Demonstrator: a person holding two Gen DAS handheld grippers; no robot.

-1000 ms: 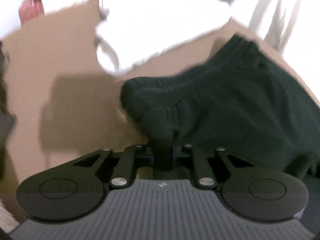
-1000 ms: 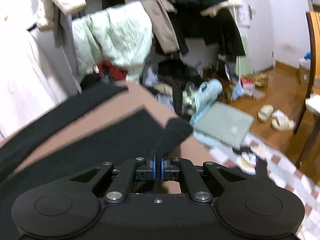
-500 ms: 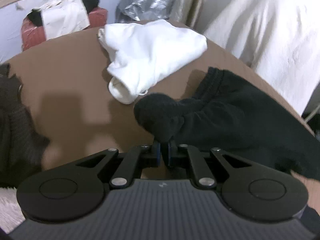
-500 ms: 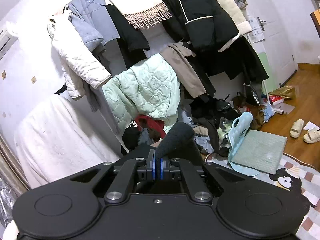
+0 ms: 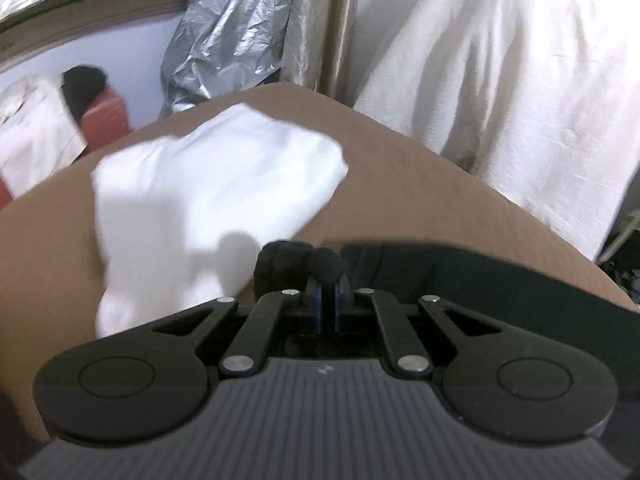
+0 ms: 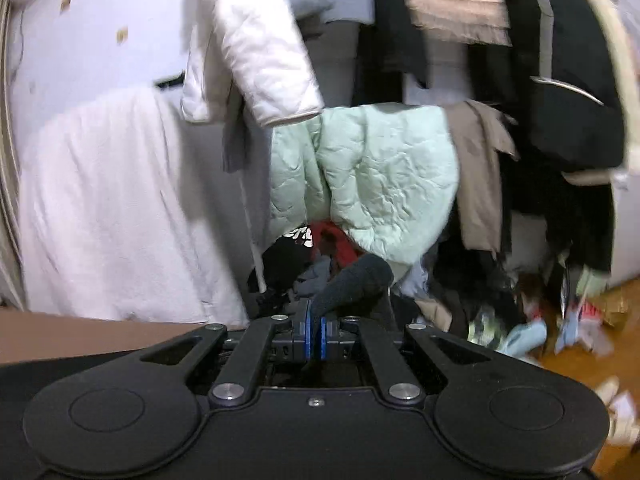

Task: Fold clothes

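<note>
My left gripper (image 5: 327, 307) is shut on a bunched edge of a black garment (image 5: 460, 276), which stretches to the right over the brown table (image 5: 400, 184). A folded white garment (image 5: 212, 196) lies on the table just beyond and left of the fingers. In the right wrist view my right gripper (image 6: 314, 336) is shut on another part of the black garment (image 6: 352, 280), a roll of dark cloth sticking up past the blue pads (image 6: 307, 334). More black cloth spreads under that gripper's body at the lower left. Both grippers are lifted above the table.
A white cloth-covered piece (image 5: 520, 92) stands right of the table; crinkled silver foil (image 5: 228, 36) and a red item (image 5: 106, 120) lie behind. The right wrist view shows hanging coats, a mint quilted jacket (image 6: 372, 176), and a clothes heap on the wooden floor (image 6: 580, 344).
Both grippers have risen and tilted up with the black garment held. The left view now sits closer to the white garment; the right view swung from floor to wall of hanging clothes.
</note>
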